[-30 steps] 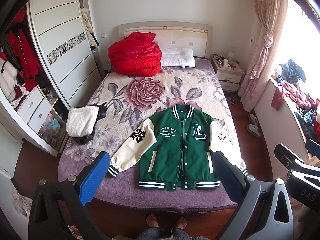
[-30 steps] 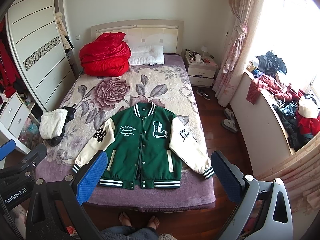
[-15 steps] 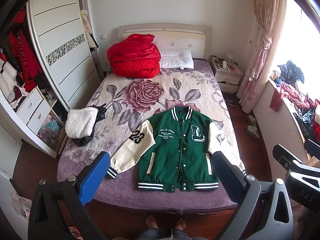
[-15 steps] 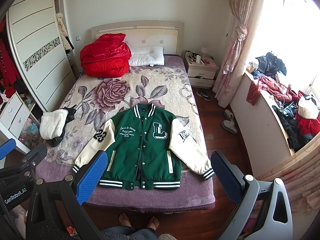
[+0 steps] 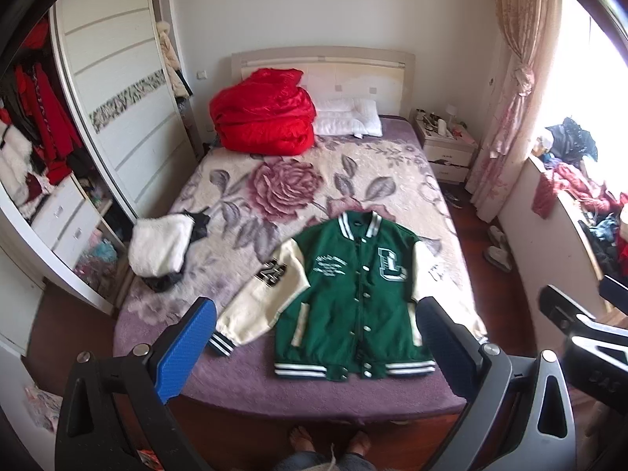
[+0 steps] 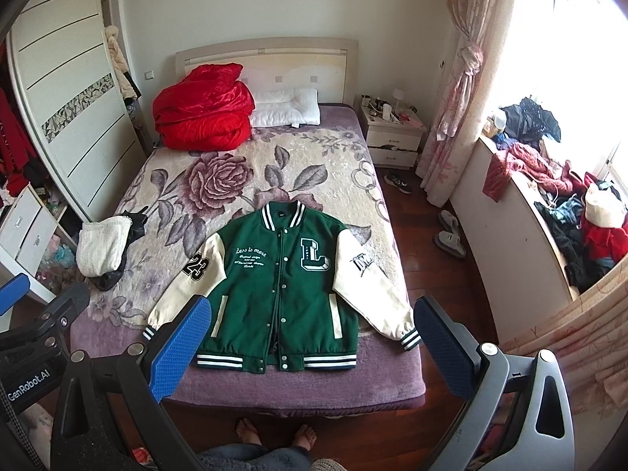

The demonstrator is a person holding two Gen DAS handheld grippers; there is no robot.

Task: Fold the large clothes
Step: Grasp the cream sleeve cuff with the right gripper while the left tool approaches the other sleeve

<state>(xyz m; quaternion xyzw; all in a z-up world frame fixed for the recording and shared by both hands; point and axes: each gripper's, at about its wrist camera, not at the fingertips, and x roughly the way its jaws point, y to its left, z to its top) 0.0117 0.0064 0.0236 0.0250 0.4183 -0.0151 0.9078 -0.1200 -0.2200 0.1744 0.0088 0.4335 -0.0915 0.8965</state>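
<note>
- On the near half of the bed (image 6: pixel 219 388), a green varsity jacket (image 6: pixel 282 286) lies flat, front up and snapped shut; collar points toward the headboard, striped hem sits just short of the foot edge
- both cream sleeves are spread out and down to the sides; one has a "23" patch, the chest has a big "L" and some script lettering
- left gripper (image 5: pixel 318 347) hangs in the air above the foot of the bed, fingers wide apart, nothing between them; jacket is well below it, not touched
- right gripper (image 6: pixel 312 349) same deal; blue pads (image 6: pixel 178 347) spread wide, empty, up over the hem area
- left-wrist view is a bit blurry, so the small print on the jacket can't be read there
- off to one side of the jacket there's a white fluffy garment (image 6: pixel 100 249) sitting on top of something black, apart from the sleeve
- red duvet (image 6: pixel 204 110) is bunched up by the headboard, white pillow (image 6: pixel 284 108) just beside it
- bare feet (image 6: pixel 274 437) on the wood floor right at the foot of the bed
- nightstand (image 6: pixel 392 135) beside the bed, wardrobe (image 6: pixel 66 90) on the other side, heap of clothes (image 6: pixel 561 212) on the window ledge
</note>
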